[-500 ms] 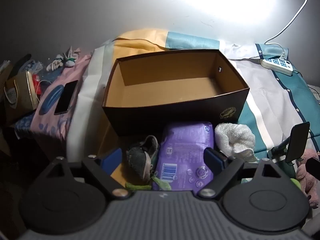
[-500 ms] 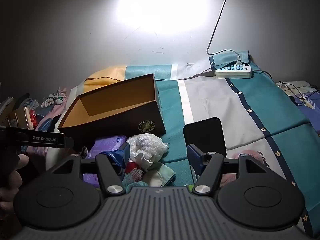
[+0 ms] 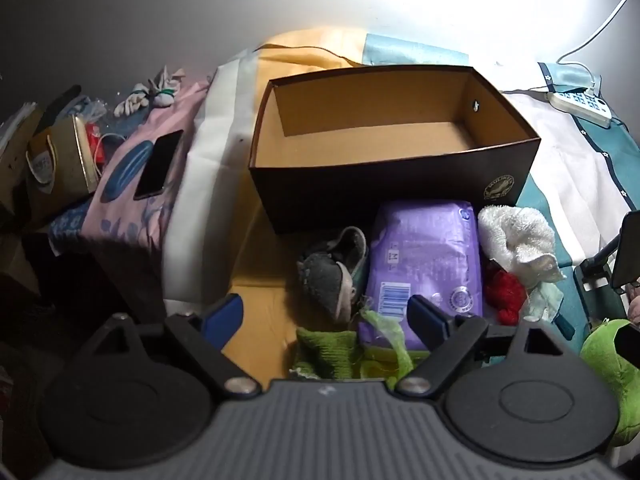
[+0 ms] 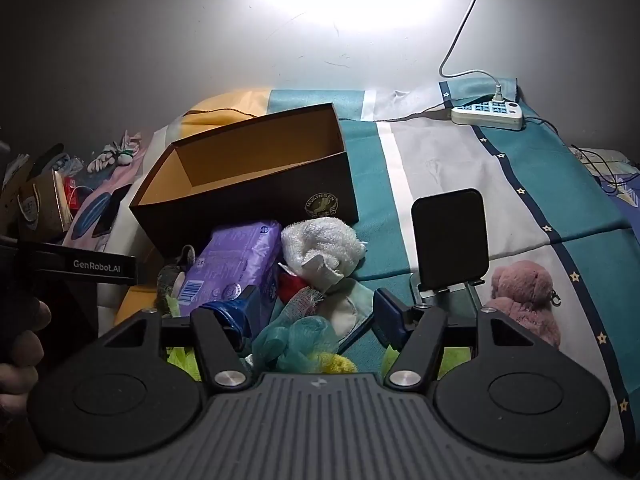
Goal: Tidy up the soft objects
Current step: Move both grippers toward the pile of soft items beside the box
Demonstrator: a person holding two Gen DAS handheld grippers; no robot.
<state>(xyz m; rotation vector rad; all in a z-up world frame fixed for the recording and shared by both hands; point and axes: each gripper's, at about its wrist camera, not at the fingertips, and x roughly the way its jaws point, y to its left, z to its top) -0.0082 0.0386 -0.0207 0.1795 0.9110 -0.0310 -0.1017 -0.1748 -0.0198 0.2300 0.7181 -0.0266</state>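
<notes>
An empty dark cardboard box (image 3: 392, 184) (image 4: 248, 196) stands on the bed. In front of it lies a pile: a purple soft pack (image 3: 428, 264) (image 4: 236, 264), a white towel (image 3: 516, 240) (image 4: 320, 248), a grey sock (image 3: 332, 276), a red item (image 3: 506, 292), a green cloth (image 3: 332, 348) and a teal mesh puff (image 4: 296, 340). My left gripper (image 3: 326, 318) is open, low over the sock and green cloth. My right gripper (image 4: 310, 312) is open above the teal puff. A pink plush (image 4: 524, 296) lies right.
A black phone on a stand (image 4: 450, 236) is right of the pile. A power strip (image 4: 488, 114) lies near the wall. At the left are a phone (image 3: 158, 164), a gold paper bag (image 3: 60, 164) and the bed edge. A green plush (image 3: 612, 364) is at lower right.
Both grippers have pulled back a little toward the near side and lifted slightly. More of the pile's near items now show. Both stay open and empty.
</notes>
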